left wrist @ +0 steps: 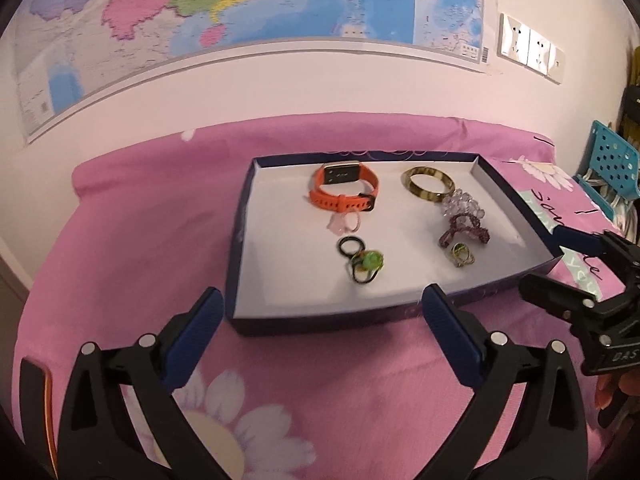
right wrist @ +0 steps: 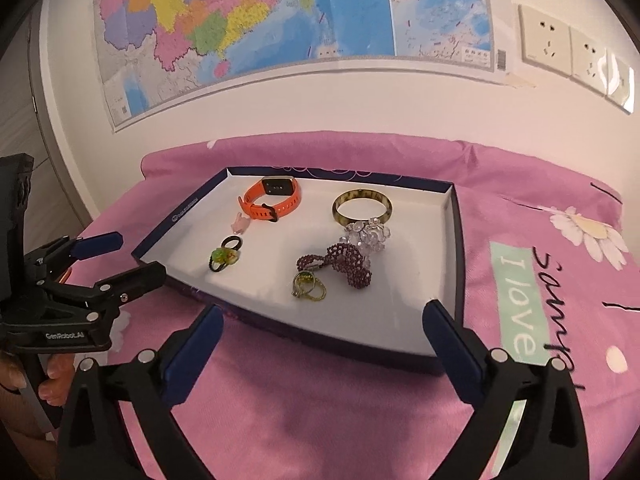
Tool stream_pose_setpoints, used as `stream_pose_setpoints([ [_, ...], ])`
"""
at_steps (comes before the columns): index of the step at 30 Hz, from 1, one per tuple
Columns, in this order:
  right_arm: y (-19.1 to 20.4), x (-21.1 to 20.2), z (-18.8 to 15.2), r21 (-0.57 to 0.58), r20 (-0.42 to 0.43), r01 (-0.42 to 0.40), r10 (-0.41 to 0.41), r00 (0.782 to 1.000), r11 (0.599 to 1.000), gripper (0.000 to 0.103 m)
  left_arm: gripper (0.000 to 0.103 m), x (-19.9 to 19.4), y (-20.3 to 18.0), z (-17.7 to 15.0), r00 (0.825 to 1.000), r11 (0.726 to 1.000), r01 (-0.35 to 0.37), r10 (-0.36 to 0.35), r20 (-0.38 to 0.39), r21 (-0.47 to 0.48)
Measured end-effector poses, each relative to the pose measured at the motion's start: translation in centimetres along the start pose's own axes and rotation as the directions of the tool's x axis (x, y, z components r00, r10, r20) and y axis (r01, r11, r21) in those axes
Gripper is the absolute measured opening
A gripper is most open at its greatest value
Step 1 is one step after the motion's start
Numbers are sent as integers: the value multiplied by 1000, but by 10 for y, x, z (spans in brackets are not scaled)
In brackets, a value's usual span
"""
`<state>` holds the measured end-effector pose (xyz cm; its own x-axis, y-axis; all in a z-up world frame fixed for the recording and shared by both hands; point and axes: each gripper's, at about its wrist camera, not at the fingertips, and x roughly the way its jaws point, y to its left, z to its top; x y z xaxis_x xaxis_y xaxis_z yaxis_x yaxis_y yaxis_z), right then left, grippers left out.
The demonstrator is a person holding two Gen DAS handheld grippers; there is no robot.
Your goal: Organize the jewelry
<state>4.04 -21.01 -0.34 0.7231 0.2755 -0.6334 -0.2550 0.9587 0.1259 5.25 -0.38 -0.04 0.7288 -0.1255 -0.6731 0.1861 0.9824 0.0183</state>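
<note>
Both your grippers, left gripper [left wrist: 322,306] and right gripper [right wrist: 324,322], gape wide, grasping nothing, at tray [left wrist: 240,240] near edge; orange watch [left wrist: 344,190] near tray's far wall.

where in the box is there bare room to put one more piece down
Free: the near strip of the box floor, in front of the green ring and gold rings; also the left side beside the orange watch. Crowded: the right column, bangle, clear beads and purple bracelet touching.

An orange watch [right wrist: 271,199], amber bangle [right wrist: 362,207] and beaded bracelets [right wrist: 347,266] lie in a shallow box [right wrist: 456,248]. Small rings [right wrist: 308,286] rest nearer its front edge.
</note>
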Motion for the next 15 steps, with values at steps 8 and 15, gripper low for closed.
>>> stream_pose_setpoints([
  [8, 13, -19, -18, -8, 5, 14, -14, 1000, 1000, 96, 98, -12, 1, -17, 999, 999, -42, 42, -29, -18],
  [15, 22, -31, -31, -3, 11, 16, -16, 1000, 1000, 96, 98, -23, -6, -26, 998, 998, -56, 56, -14, -8],
])
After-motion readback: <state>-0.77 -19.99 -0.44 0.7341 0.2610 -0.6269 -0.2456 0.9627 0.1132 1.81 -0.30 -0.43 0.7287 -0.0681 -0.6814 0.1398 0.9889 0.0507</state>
